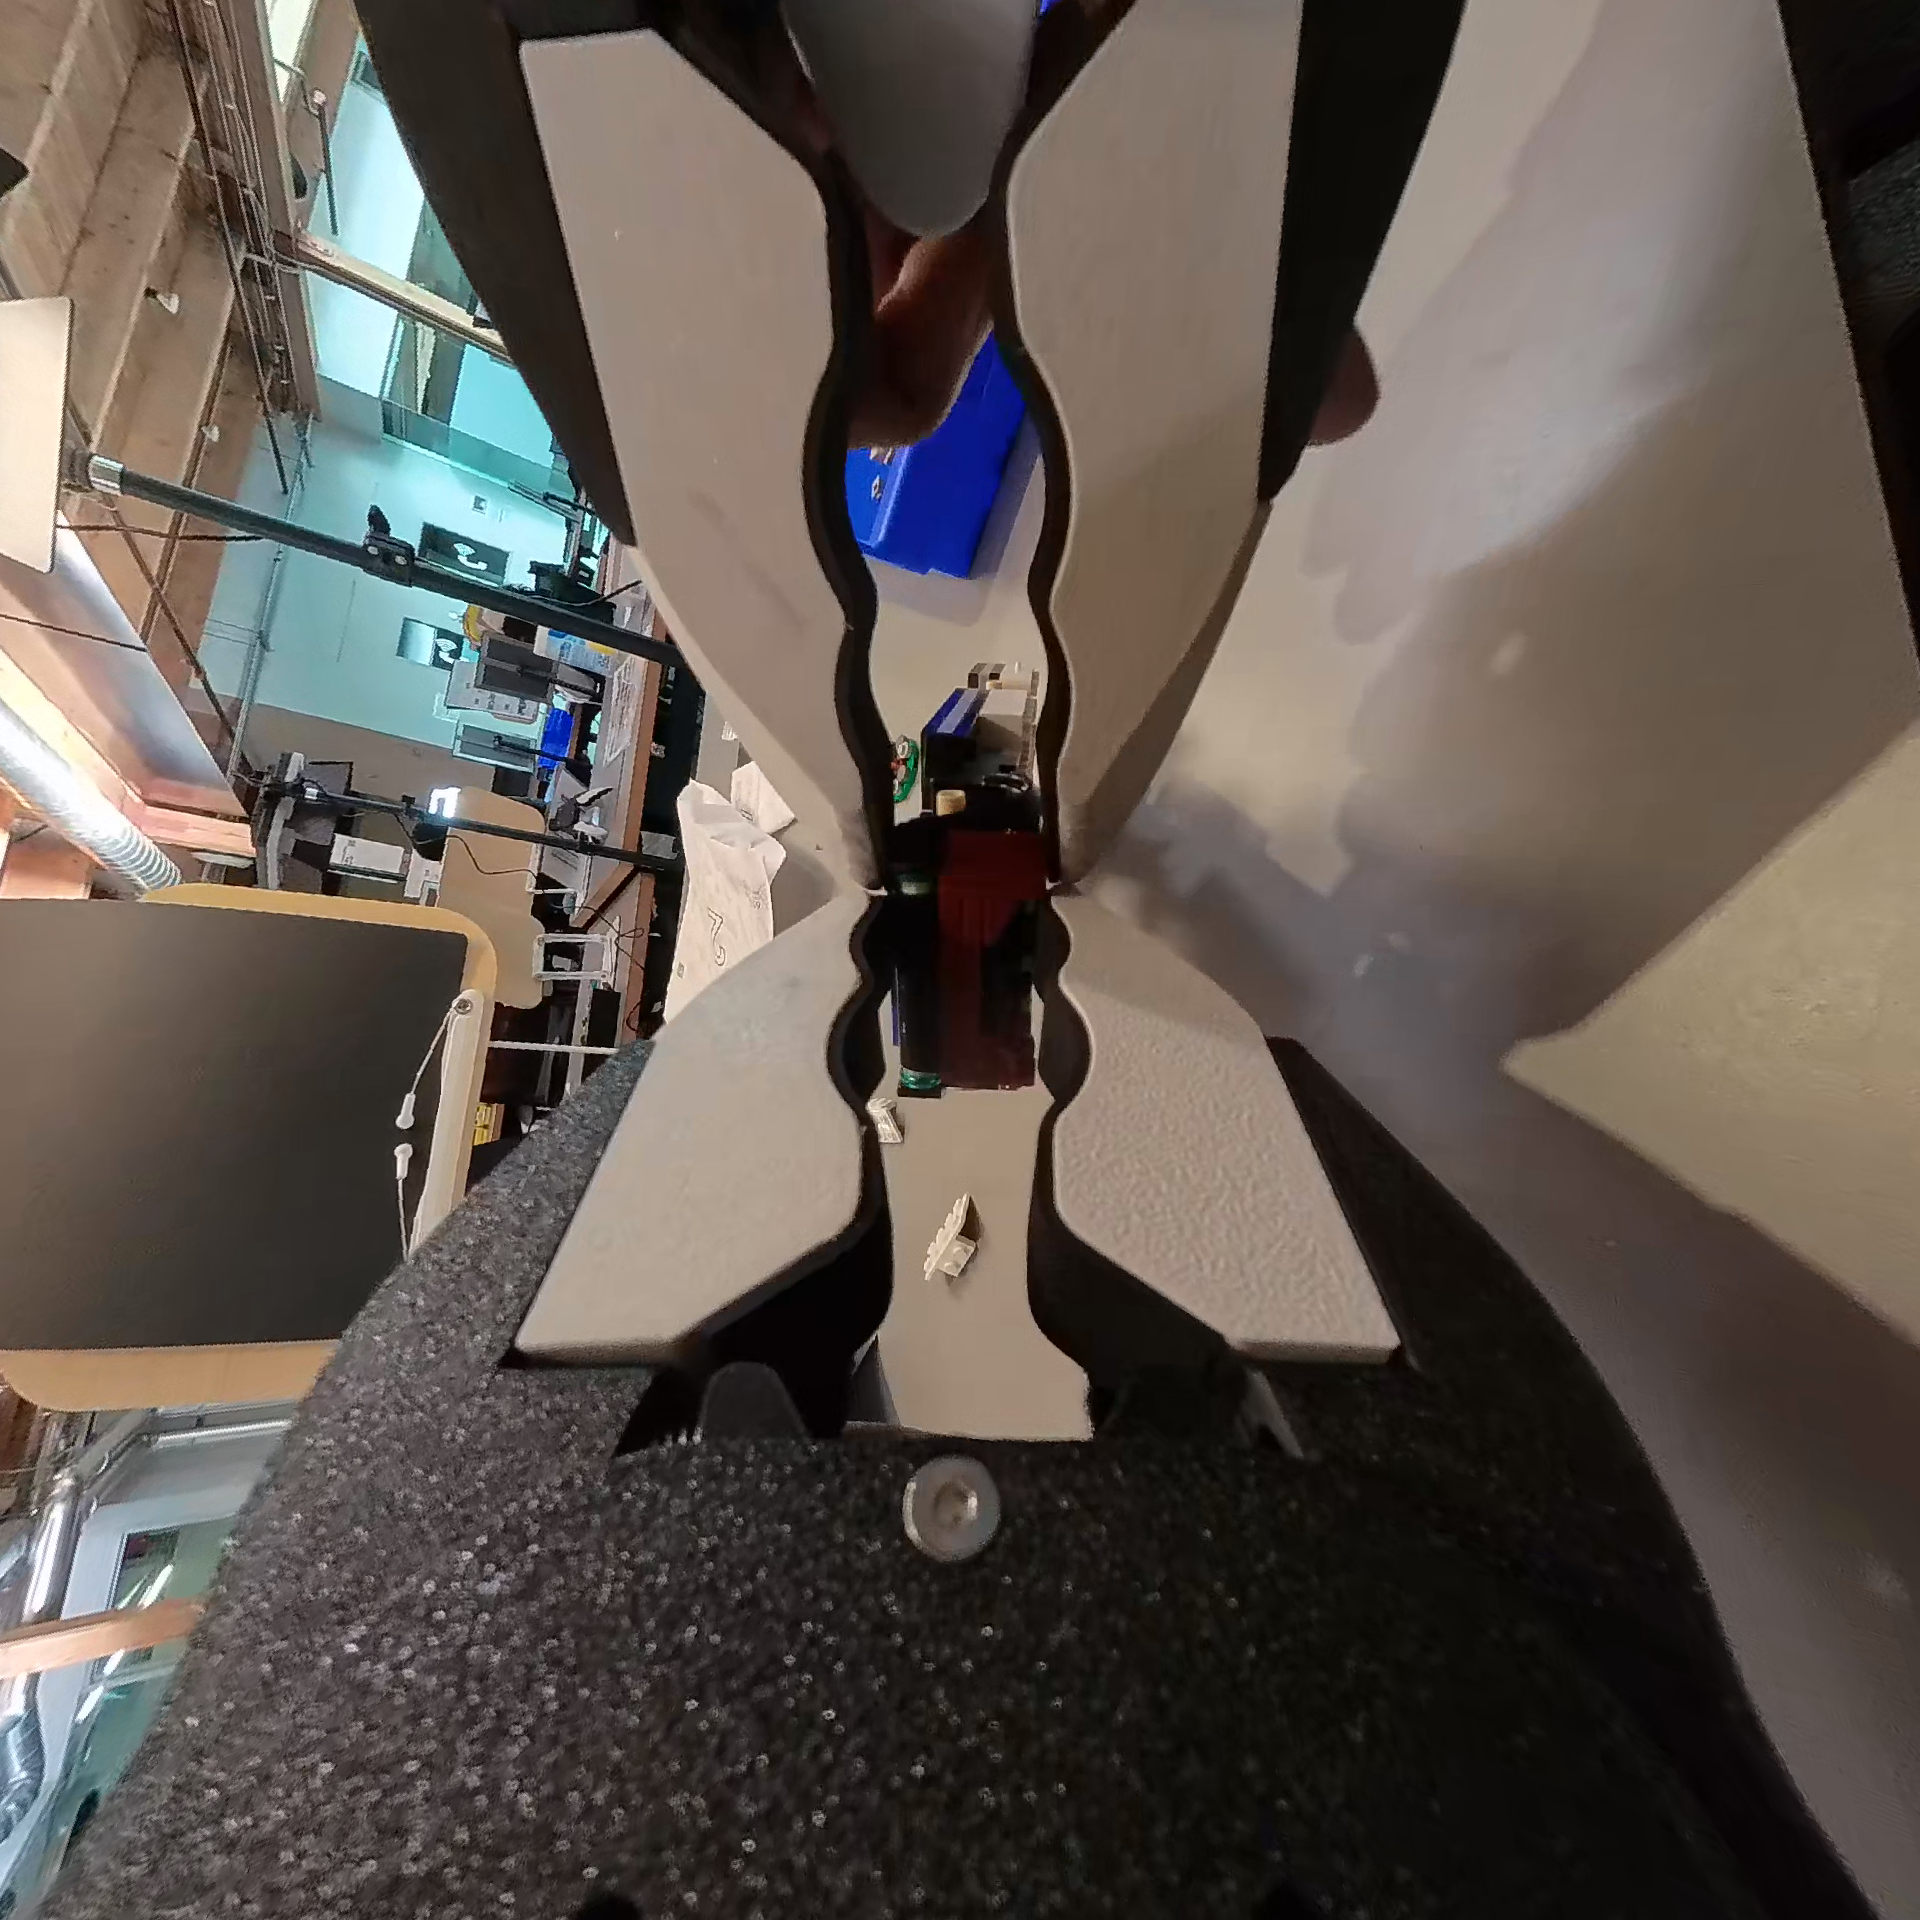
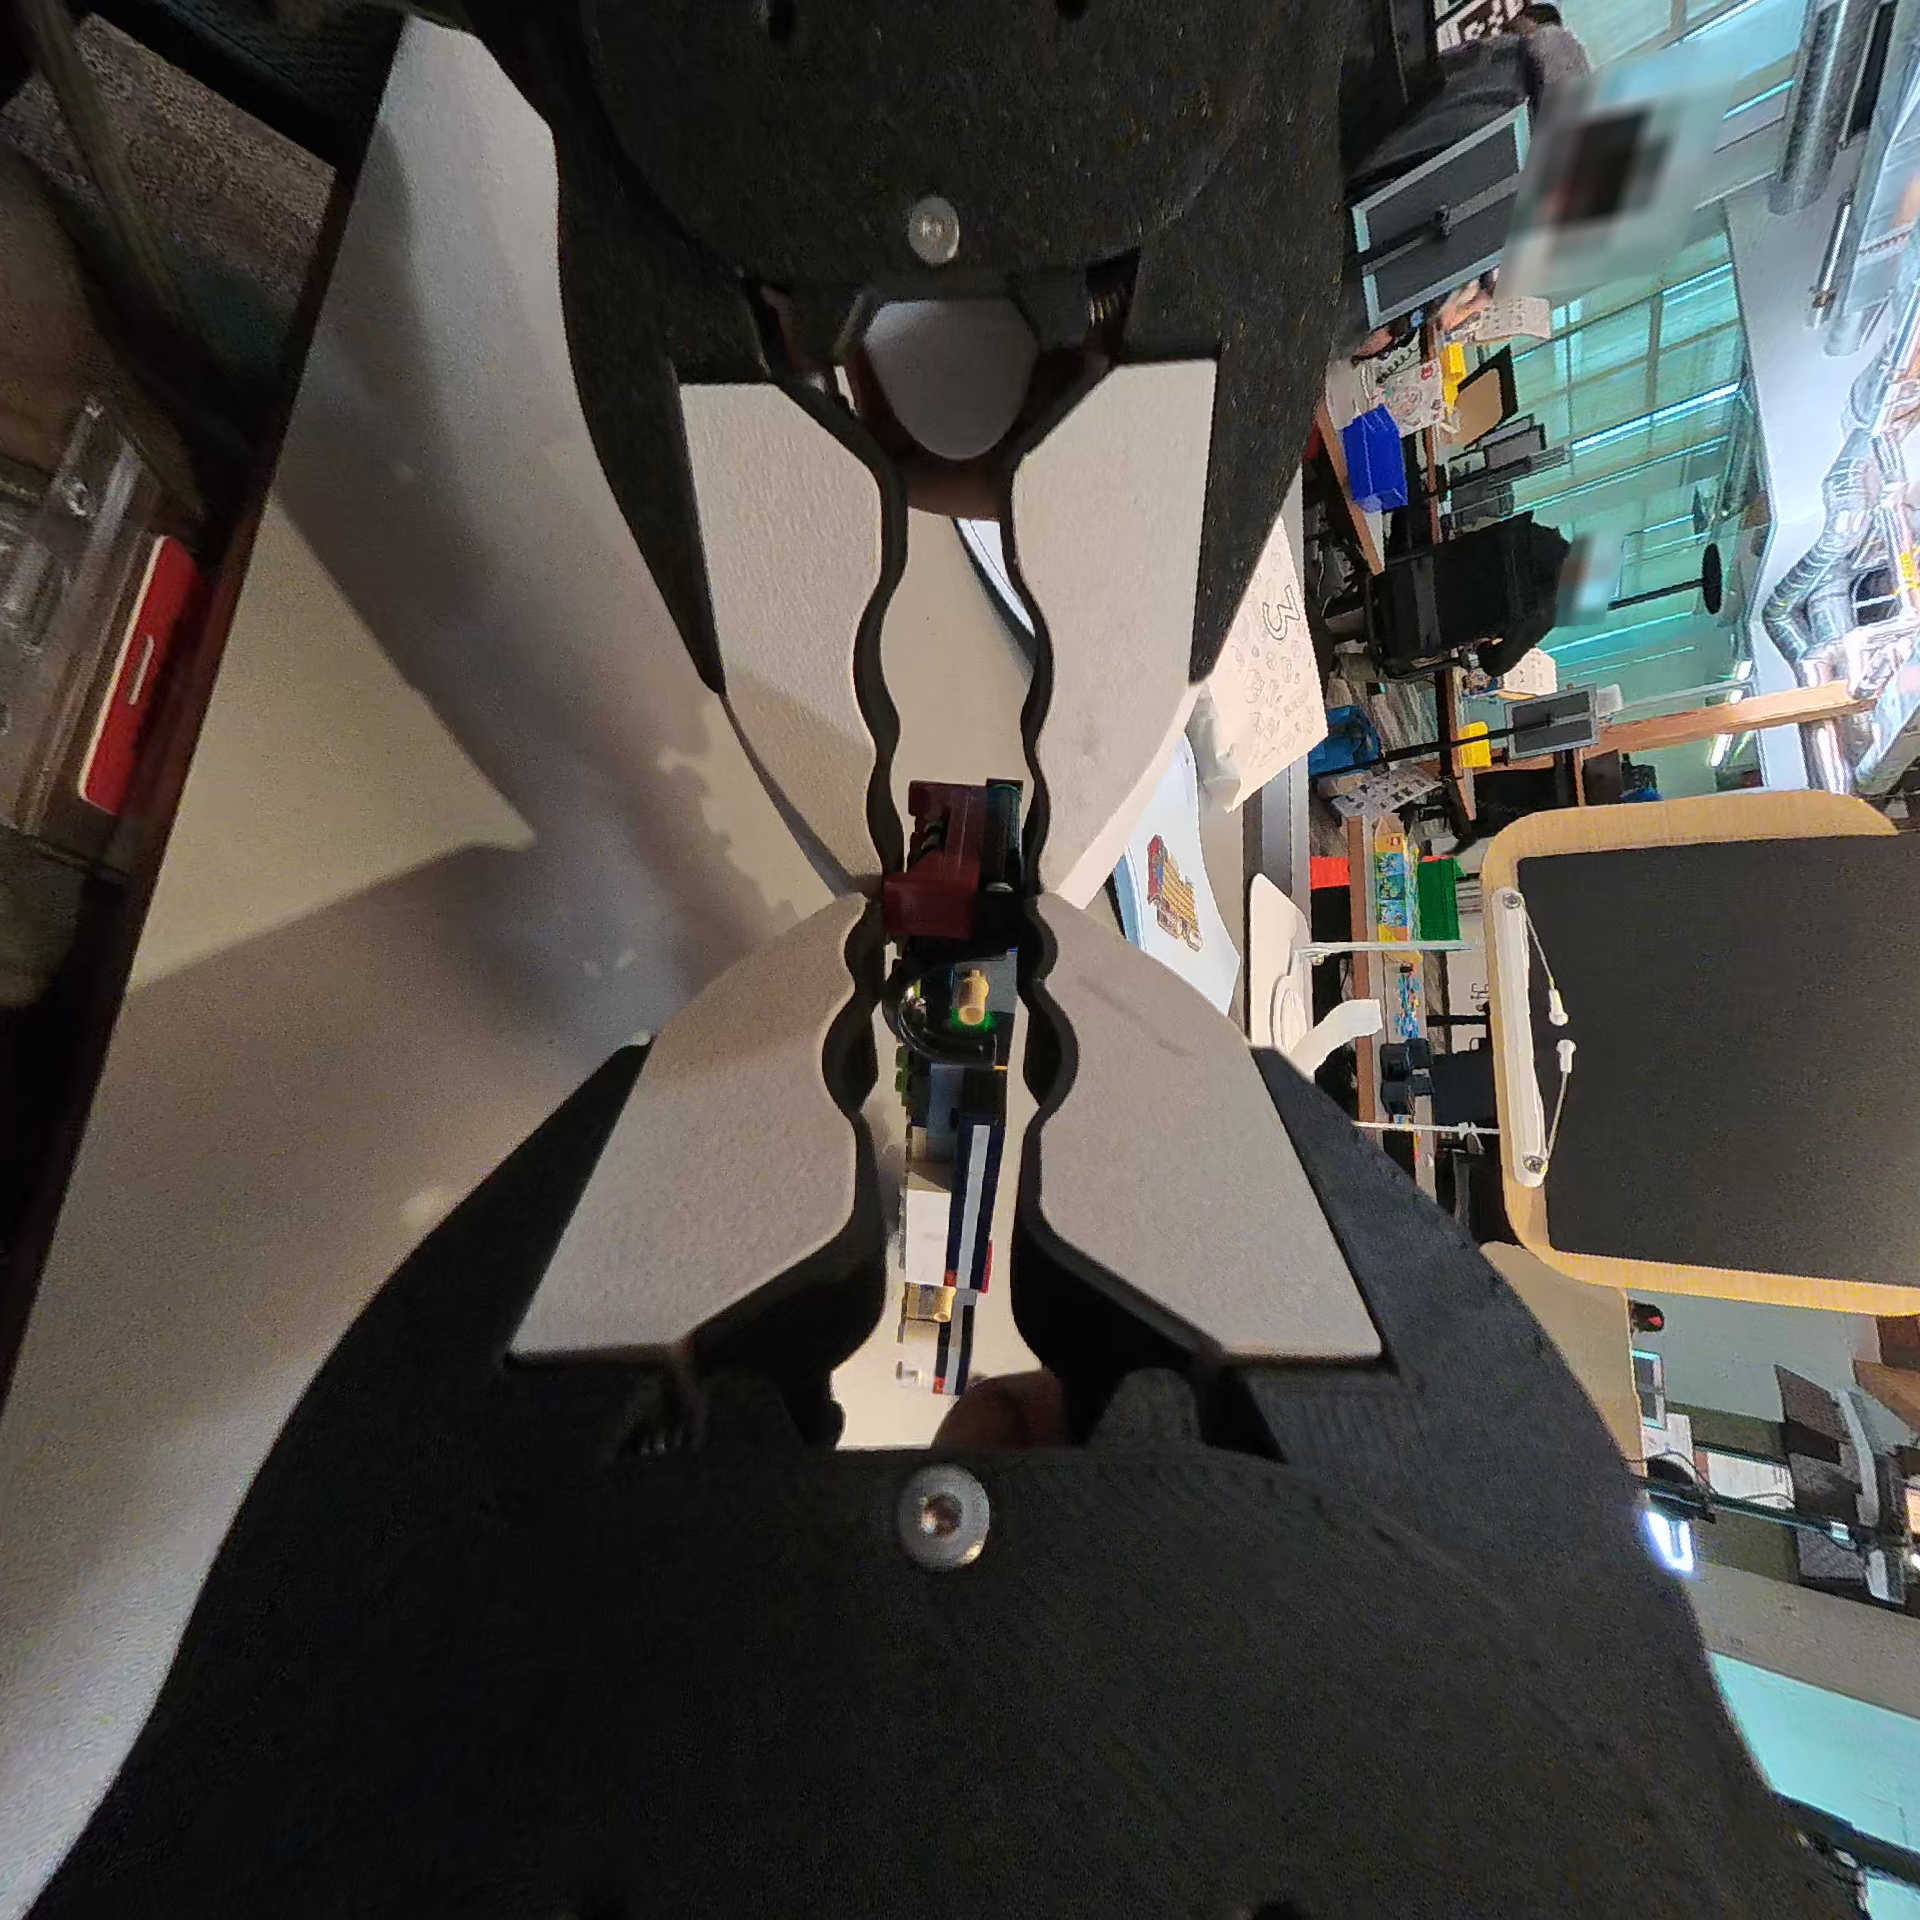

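Note:
A toy brick model hangs between my two grippers, which face each other tip to tip above a white table (image 1: 1558, 520). My left gripper (image 1: 966, 904) is shut on the model's dark red and black end (image 1: 987, 935), beside a black cylinder with a teal tip (image 1: 914, 997). My right gripper (image 2: 954, 914) is shut on the other end, a blue, white and grey section (image 2: 971, 1195) with a black hose and a tan peg. The dark red end (image 2: 935, 873) shows beyond it, between the left gripper's fingers (image 2: 790, 582). The right gripper's fingers (image 1: 1132, 520) fill the top of the left wrist view.
Small white brick pieces (image 1: 956, 1242) lie on the table under the left gripper. A blue bin (image 1: 935, 488) stands farther off. A chair with a black pad (image 2: 1714, 1060) is beside the table. Printed sheets (image 2: 1268, 675) lie at its edge. A clear box with a red part (image 2: 135, 675) is at left. Less than 4 cm separates the two grippers' tips.

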Demonstrator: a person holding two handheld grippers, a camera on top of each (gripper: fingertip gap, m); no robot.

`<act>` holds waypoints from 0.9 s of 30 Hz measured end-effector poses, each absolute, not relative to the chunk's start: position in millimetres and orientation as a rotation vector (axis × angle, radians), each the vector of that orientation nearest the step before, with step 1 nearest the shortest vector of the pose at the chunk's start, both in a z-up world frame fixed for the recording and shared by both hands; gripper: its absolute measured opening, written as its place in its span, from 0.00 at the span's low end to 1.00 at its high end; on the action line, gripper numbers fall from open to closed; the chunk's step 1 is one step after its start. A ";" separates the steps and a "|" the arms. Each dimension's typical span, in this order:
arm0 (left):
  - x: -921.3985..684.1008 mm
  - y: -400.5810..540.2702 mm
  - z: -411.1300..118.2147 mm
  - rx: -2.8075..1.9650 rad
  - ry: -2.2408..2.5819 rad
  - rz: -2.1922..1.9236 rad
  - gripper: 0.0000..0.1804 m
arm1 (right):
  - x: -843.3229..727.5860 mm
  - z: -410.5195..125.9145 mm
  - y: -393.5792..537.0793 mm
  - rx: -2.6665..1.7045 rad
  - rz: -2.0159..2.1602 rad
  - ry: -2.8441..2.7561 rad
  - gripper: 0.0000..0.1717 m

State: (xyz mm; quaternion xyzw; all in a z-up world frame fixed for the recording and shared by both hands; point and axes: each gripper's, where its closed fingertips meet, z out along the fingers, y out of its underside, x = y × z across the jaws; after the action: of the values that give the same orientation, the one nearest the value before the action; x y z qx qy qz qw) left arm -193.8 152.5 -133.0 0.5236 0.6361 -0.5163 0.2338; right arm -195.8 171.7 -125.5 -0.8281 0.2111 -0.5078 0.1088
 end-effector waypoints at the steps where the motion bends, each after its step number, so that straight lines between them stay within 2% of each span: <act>1: -193.8 152.7 -133.3 1.439 1.749 -1.422 0.14 | -195.9 -125.7 171.8 -2.439 -1.490 0.624 0.14; 27: -191.9 155.3 -133.6 1.479 1.758 -1.493 0.14 | -195.0 -125.5 173.3 -2.546 -1.292 0.532 0.14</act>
State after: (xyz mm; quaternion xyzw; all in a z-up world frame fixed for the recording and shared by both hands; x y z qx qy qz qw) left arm -191.9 155.3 -133.6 0.5291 0.6286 -0.5339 0.1995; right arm -195.0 173.3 -125.5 -0.8705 0.1820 -0.4418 0.1182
